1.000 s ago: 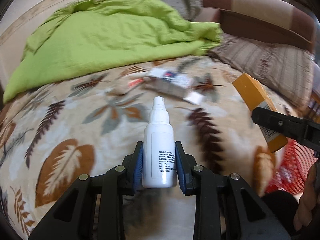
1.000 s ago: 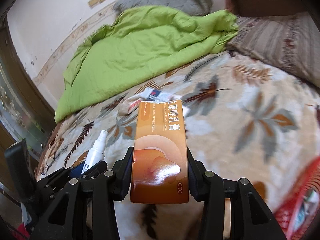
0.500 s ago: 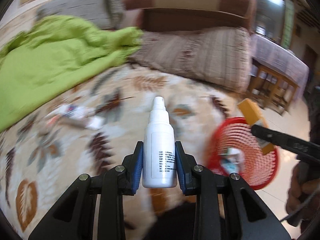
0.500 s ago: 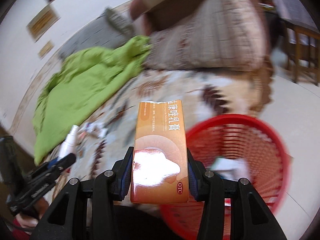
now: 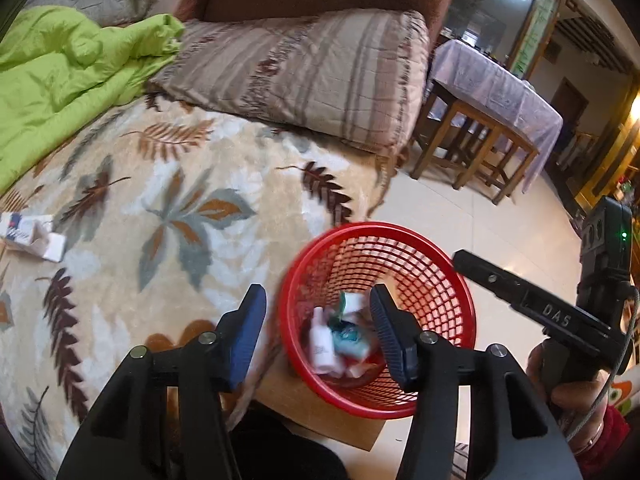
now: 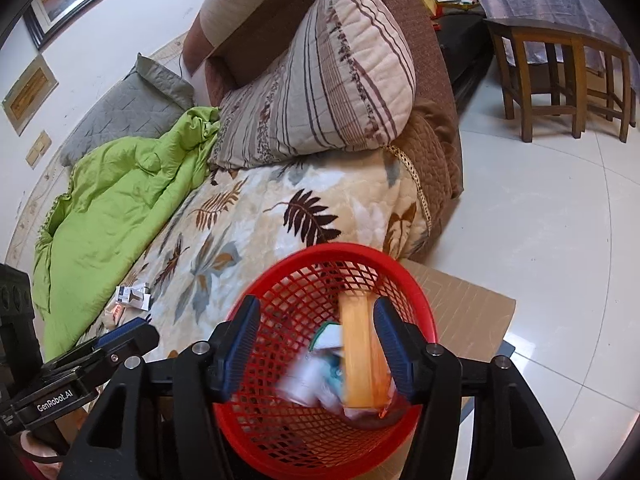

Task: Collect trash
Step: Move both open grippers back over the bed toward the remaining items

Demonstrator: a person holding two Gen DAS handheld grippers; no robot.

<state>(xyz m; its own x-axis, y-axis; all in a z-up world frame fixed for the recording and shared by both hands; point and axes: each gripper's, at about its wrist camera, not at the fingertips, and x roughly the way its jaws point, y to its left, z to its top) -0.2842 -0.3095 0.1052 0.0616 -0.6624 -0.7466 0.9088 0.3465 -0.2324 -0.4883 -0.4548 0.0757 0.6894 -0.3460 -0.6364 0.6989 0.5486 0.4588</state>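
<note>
Spread wide over the red basket (image 6: pixel 360 256) to drop trash: left gripper (image 5: pixel 318 330) above the bottle (image 5: pixel 322 346) inside, right gripper (image 6: pixel 316 344) beside the falling orange box (image 6: pixel 362 356); wrappers (image 5: pixel 30 236) left on bed.

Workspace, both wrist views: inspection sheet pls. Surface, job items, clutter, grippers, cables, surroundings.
Surface: leaf-patterned plush blanket over the bed.
Job's things: red plastic mesh basket on a flat cardboard sheet; inside it a white spray bottle, an orange carton and blurred wrappers.
Clutter: small white box lies on the blanket.
Grippers: left gripper open, empty; right gripper open, the carton between its jaws, blurred, contact unclear.
Cables: grey cable loops by the hand holding the right gripper.
Surroundings: green quilt, striped pillow, wooden table, tiled floor.
</note>
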